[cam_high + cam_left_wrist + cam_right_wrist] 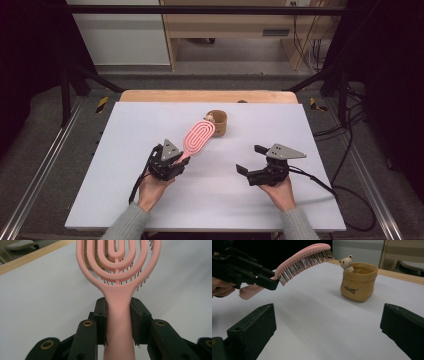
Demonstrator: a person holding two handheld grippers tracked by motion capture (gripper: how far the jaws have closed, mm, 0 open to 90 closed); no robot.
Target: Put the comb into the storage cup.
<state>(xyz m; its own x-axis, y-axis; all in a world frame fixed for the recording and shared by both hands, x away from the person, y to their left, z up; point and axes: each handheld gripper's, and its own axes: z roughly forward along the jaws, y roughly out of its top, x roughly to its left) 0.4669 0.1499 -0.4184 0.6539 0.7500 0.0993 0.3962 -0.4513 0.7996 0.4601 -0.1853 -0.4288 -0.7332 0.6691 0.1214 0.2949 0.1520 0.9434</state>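
Left tool tight on pink hairbrush, bristles down.

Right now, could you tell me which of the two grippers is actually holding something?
The left gripper: its jaws are clamped on the handle of the pink hairbrush, held clear of the table. The right gripper stands open with nothing between its jaws.

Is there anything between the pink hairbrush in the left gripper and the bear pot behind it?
Nothing visible. The left gripper holds the pink hairbrush by its handle, raised off the white table; only bare surface lies between its head and the bear pot.
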